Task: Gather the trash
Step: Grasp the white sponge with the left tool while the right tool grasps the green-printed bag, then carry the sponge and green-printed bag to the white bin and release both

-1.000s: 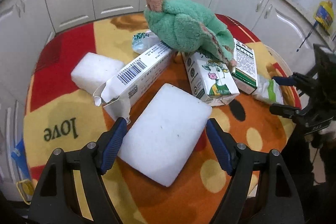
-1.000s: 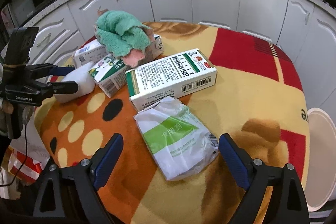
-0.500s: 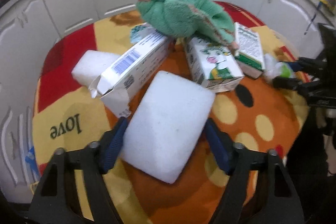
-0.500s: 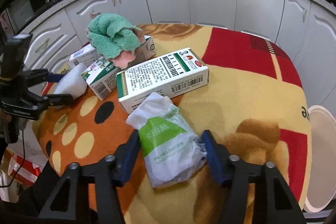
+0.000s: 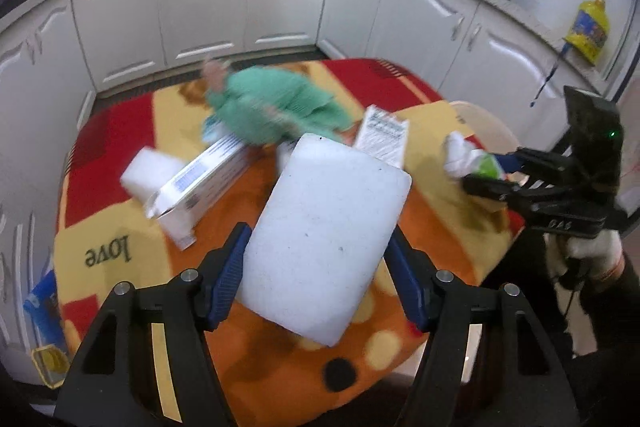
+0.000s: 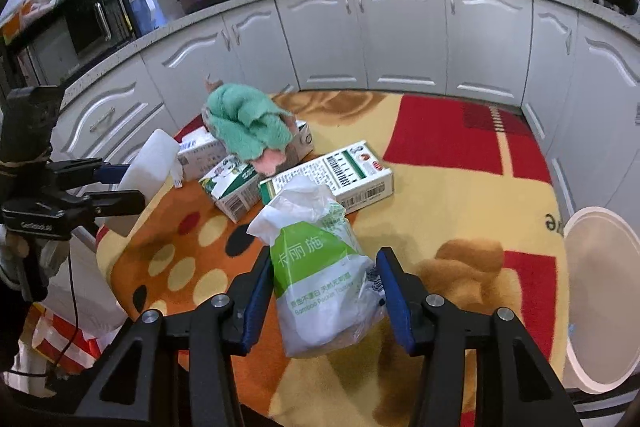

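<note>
The counter (image 6: pixel 460 195), under a bright patterned cloth, carries cartons and a green towel (image 6: pixel 246 125). A white foam block (image 5: pixel 326 239) sits clamped between the left gripper (image 5: pixel 318 281) fingers, lifted and tilted above the cloth. A white-and-green tissue packet (image 6: pixel 320 279) is pinched between the right gripper (image 6: pixel 322 301) fingers, clear of the surface. A white bin (image 6: pixel 600 303) stands beside the counter's edge.

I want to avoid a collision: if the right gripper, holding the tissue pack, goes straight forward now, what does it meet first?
Probably the white and green carton lying just beyond the tissue pack held in the right gripper; depth is uncertain.
</note>
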